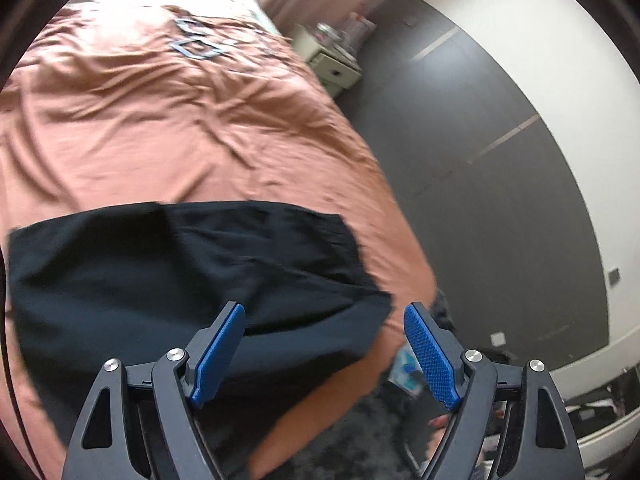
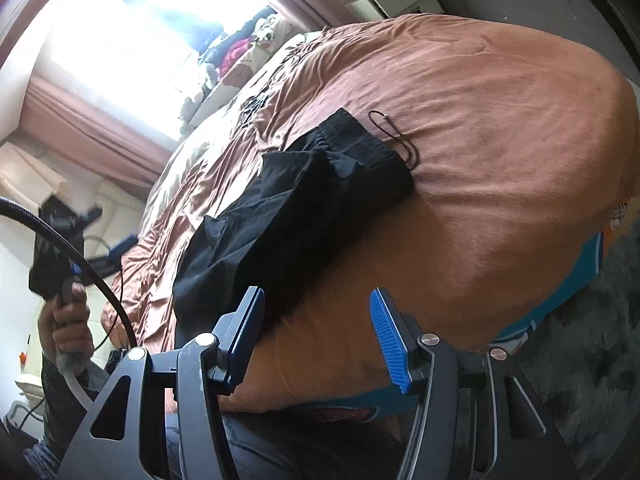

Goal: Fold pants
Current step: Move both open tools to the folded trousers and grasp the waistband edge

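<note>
Already partly folded: black pants lie doubled on a rust-coloured bedspread, waistband toward the far side of the right wrist view, drawstring trailing loose onto the cover
Where: near the bed's edge, a nightstand beyond the far corner; a dark rug on the floor below
Left gripper: jaws spread wide, nothing between the blue pads, hanging just above the pants' near hem; a person's hand grips its handle
Right gripper: jaws partly apart and empty, poised over bare bedspread just beside the dark cloth
Step in hand, by judgement: taking hold for the next fold
Doing it well: pinch every layer at the hem corner, not the top one alone; lift both corners together; lay the hem square on the waistband; tuck the drawstring in
</note>
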Demonstrator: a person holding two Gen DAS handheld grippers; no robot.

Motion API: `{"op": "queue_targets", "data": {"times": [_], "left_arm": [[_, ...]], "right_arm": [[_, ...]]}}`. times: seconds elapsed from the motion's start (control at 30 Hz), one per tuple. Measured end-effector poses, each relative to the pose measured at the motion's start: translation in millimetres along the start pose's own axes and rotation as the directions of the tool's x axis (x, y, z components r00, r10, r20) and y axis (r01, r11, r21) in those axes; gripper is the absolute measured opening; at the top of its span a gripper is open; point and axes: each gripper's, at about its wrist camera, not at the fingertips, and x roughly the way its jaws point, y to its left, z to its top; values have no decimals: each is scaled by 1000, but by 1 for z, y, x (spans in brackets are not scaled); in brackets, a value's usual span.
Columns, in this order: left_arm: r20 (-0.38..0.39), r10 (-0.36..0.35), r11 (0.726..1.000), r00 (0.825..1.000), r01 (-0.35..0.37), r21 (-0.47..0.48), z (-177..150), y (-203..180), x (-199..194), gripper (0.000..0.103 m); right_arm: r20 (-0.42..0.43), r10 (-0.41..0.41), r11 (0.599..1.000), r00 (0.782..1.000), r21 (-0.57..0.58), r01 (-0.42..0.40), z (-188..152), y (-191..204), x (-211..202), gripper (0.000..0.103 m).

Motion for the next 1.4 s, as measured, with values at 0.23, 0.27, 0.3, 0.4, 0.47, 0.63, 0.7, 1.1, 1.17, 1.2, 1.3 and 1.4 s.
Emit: {"op": "queue_targets", "data": {"times": [0.23, 0.27, 0.3, 0.4, 0.47, 0.63, 0.7, 1.1, 1.17, 1.2, 1.3, 1.4], "left_arm": [[55, 87, 993, 995, -82, -90, -19, 71, -44, 83], [60, 93, 991, 994, -87, -104, -20, 79, -48, 83], [66, 102, 988, 993, -93, -124, -23, 87, -52, 83], [83, 129, 981, 988, -115, -159, -30, 108, -64, 82], [84, 139, 976, 987, -123, -178, -34, 121, -67, 82], [59, 183, 958, 981, -165, -235, -51, 156, -71, 73], [47, 193, 952, 980, -175, -253, -58, 165, -71, 69], [60, 230, 906, 971, -192, -376, -106, 202, -73, 62], [71, 234, 893, 970, -186, -410, -112, 207, -74, 60], [78, 234, 886, 969, -180, -427, -115, 209, -74, 58], [99, 232, 873, 968, -162, -461, -122, 214, -75, 55], [110, 235, 862, 966, -155, -482, -129, 217, -73, 54]], "right_arm": [[-5, -5, 1000, 1000, -28, 5, 9, 11, 14, 53], [-4, -7, 999, 1000, -31, 7, 10, 12, 15, 53], [-2, -12, 999, 1000, -36, 12, 12, 14, 16, 53], [12, -24, 998, 1000, -59, 24, 17, 22, 19, 53], [16, -31, 996, 999, -84, 32, 23, 28, 19, 53], [13, -100, 977, 995, -186, 100, 43, 50, 26, 53], [16, -141, 960, 990, -243, 140, 52, 60, 32, 53], [-84, -258, 845, 962, -503, 183, 106, 143, 108, 53], [-105, -288, 824, 952, -533, 190, 113, 152, 128, 53], [-121, -301, 816, 946, -546, 190, 116, 157, 138, 53], [-164, -328, 799, 930, -573, 181, 127, 164, 168, 53], [-199, -373, 772, 906, -608, 184, 131, 169, 197, 53]]}}
